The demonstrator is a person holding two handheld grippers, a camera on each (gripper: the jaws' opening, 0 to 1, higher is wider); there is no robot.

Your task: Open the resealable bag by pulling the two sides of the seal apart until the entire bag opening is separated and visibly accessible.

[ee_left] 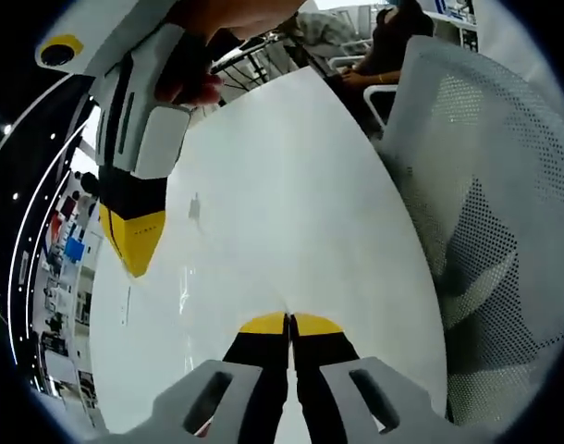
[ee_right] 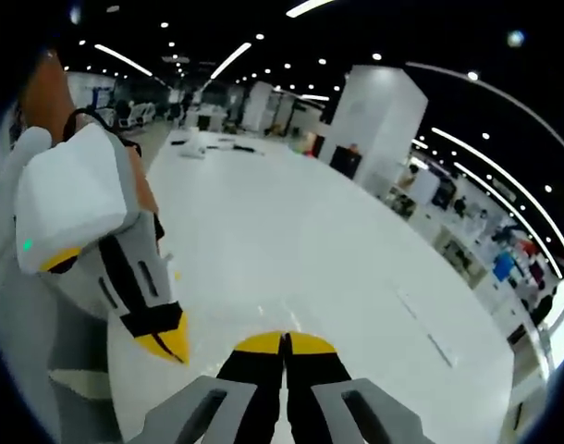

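Left gripper view: left claw point(ee_left: 289, 319) clenched, empty | right claw point(ee_right: 285, 339) clenched, empty, above white table point(ee_right: 291, 250)

both views low, facing white table point(ee_left: 291, 185)

Resealable bag point(ee_left: 185, 282): clear, barely discernible; faint glossy streaks, flat on white table point(ee_left: 291, 166), centre-left, above my jaws; seal state unreadable.

Two hand-held grippers: the left hand-held gripper point(ee_left: 289, 324) and the right hand-held gripper point(ee_right: 285, 342), each with yellow tips. One white counter point(ee_left: 291, 203). One white mesh chair point(ee_left: 490, 185). One seated person point(ee_left: 384, 51) at the counter's far end.
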